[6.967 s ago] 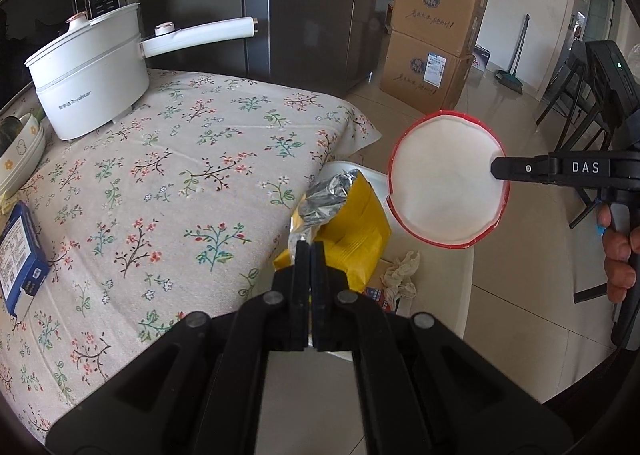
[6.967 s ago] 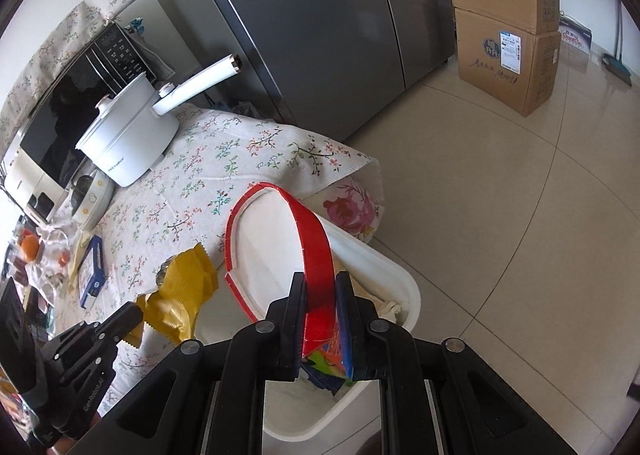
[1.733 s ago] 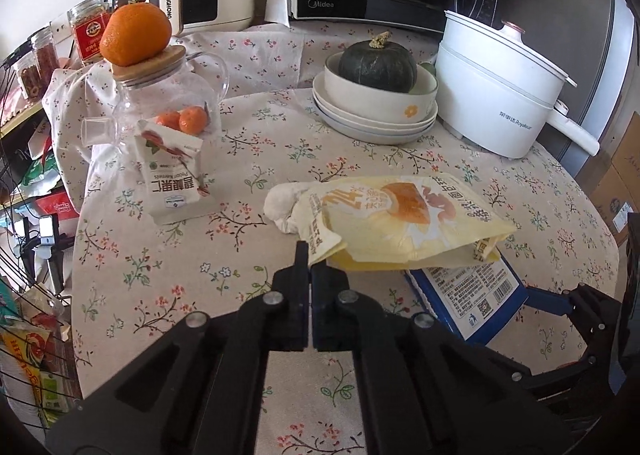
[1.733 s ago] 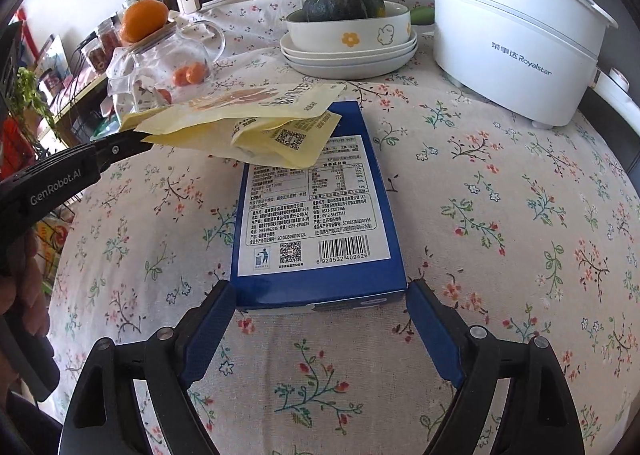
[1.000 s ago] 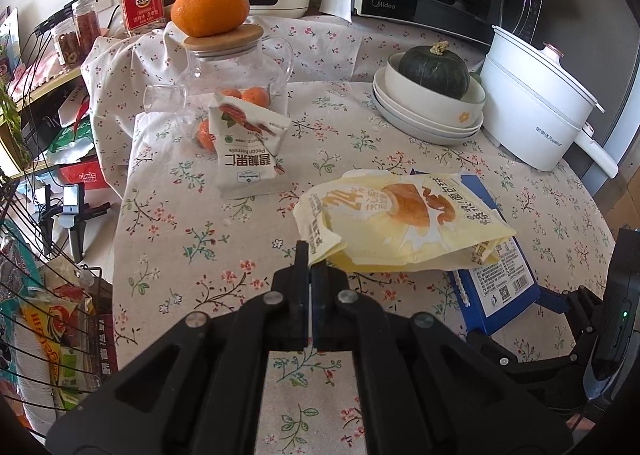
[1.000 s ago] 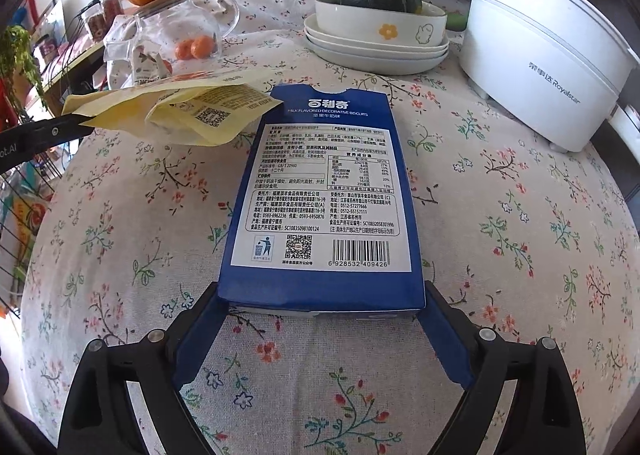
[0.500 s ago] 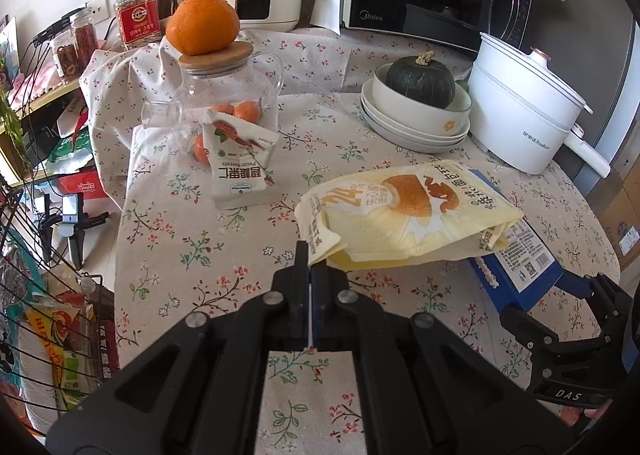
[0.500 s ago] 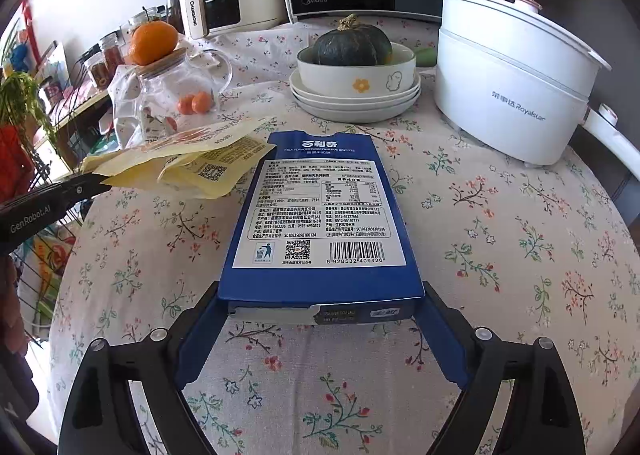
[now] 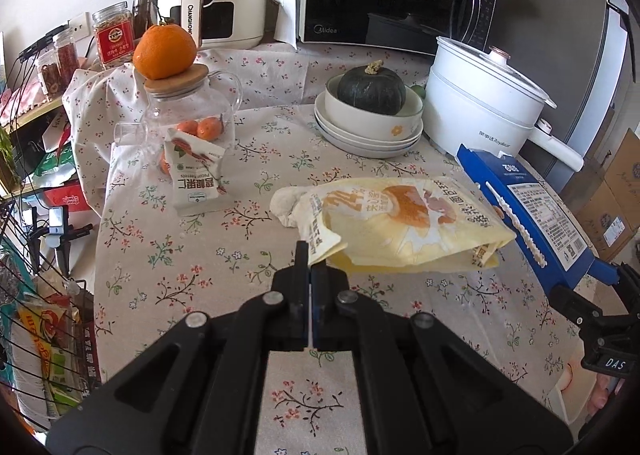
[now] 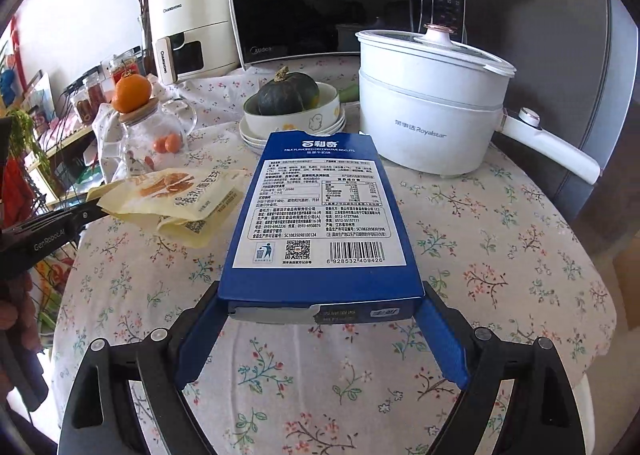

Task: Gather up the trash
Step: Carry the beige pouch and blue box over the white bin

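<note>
Left wrist view: my left gripper [image 9: 310, 269] is clamped on a corner of the yellow snack bag [image 9: 396, 223], lifted over the table [image 9: 192, 255]; a small white packet [image 9: 196, 175] leaning on the glass jar [image 9: 192, 115] of oranges looks left to collect. Right wrist view: my right gripper [image 10: 320, 311] grips the blue biscuit box [image 10: 320, 215] by its sides, raised; a squash sits in the bowl [image 10: 296, 111].

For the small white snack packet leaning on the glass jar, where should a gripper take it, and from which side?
Pinch the snack packet at its crimped top edge, coming from above and in front. It leans tilted against the glass jar, so that edge is free, while its bottom rests on the tablecloth. Both grippers are full now.
</note>
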